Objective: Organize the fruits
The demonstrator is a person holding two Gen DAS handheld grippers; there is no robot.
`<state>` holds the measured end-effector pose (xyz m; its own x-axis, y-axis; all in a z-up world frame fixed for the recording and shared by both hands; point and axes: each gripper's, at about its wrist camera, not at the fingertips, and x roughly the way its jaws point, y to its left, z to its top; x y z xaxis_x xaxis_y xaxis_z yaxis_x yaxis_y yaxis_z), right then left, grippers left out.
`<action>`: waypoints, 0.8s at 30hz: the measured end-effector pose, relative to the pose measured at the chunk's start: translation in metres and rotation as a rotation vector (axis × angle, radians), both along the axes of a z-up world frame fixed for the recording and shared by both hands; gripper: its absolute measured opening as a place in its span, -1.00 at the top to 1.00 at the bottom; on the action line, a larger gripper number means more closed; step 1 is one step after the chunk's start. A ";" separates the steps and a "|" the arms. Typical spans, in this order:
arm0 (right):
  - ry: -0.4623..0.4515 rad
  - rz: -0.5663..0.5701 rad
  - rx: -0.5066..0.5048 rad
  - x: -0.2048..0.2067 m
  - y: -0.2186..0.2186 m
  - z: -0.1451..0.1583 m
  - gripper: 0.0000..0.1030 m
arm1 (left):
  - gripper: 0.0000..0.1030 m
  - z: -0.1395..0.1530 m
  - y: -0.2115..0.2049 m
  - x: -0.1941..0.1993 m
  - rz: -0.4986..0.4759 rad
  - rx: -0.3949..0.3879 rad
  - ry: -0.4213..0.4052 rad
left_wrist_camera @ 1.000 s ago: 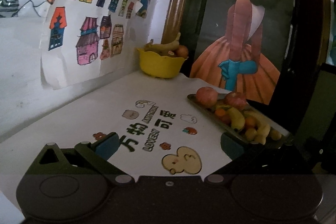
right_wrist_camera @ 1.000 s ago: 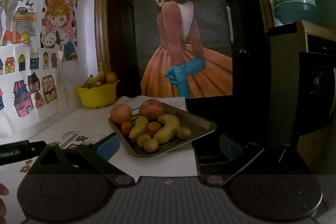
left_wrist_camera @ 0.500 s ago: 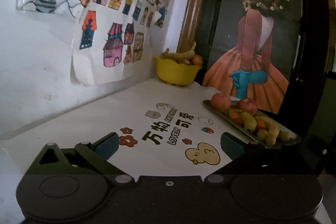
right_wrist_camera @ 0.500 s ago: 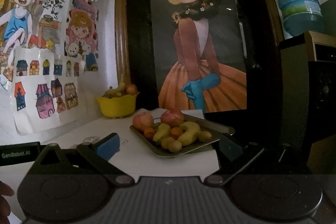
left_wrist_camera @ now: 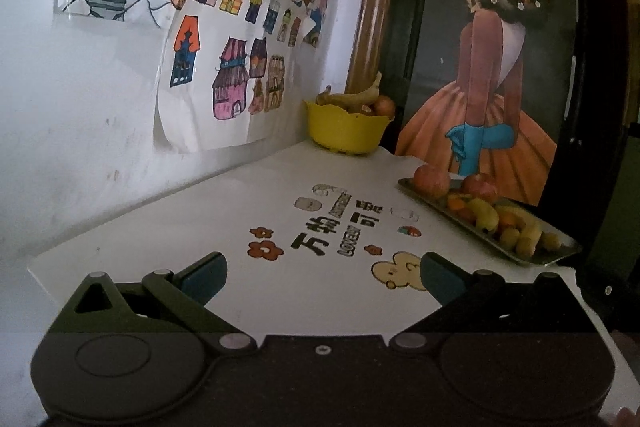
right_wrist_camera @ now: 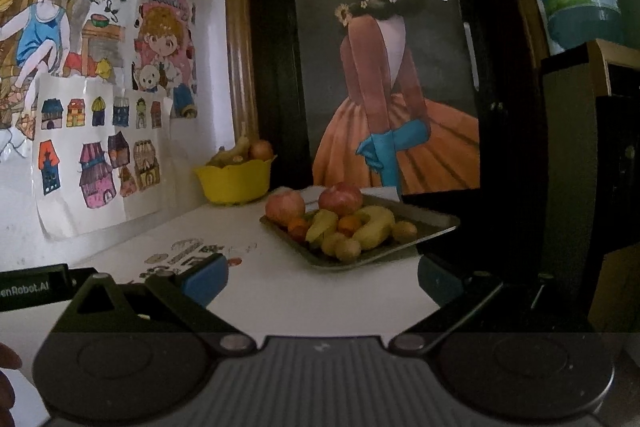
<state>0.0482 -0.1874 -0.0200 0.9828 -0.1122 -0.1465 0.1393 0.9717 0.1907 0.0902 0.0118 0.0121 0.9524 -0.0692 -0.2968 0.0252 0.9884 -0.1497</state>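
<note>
The white bench (left_wrist_camera: 224, 211), printed with cartoon lettering and stickers, carries all task items; its centre is bare, which leaves working room between the two containers. The grey rectangular metal tray (right_wrist_camera: 436, 225) sits at 3 o'clock on the bench in the left wrist view, near the edge; it holds the loose fruit in a pile, presumably as the sorting source. The yellow scalloped plastic bowl (left_wrist_camera: 346, 129) stands at 12 o'clock against the wall corner, already holding bananas and a round reddish fruit, so it is likely one destination. On the tray, two red apples (right_wrist_camera: 285, 206) lie at the far end; yellow bananas (right_wrist_camera: 372, 225) lie across the middle, with small orange fruits (right_wrist_camera: 349, 223) and small tan round fruits (right_wrist_camera: 347, 249) between and in front of them. The left tool (left_wrist_camera: 322, 277) is spread wide and grips nothing; it is held over the near bench edge. The right tool (right_wrist_camera: 322, 279) is likewise spread wide and empty, pointed at the tray, well short of the fruit.
</note>
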 end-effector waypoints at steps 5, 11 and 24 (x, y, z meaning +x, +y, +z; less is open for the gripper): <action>0.007 0.019 0.018 0.000 -0.001 -0.004 -1.00 | -0.99 -0.006 0.001 -0.002 0.000 0.013 0.008; 0.023 0.043 0.030 0.001 0.000 -0.008 -1.00 | -0.99 -0.008 0.002 -0.004 0.005 0.018 0.003; -0.001 0.045 0.040 -0.001 0.001 -0.016 -1.00 | -0.99 -0.013 0.002 -0.006 0.004 0.023 0.009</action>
<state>0.0470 -0.1865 -0.0360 0.9869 -0.0623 -0.1487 0.0958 0.9685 0.2297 0.0842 0.0137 -0.0010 0.9500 -0.0588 -0.3066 0.0202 0.9916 -0.1276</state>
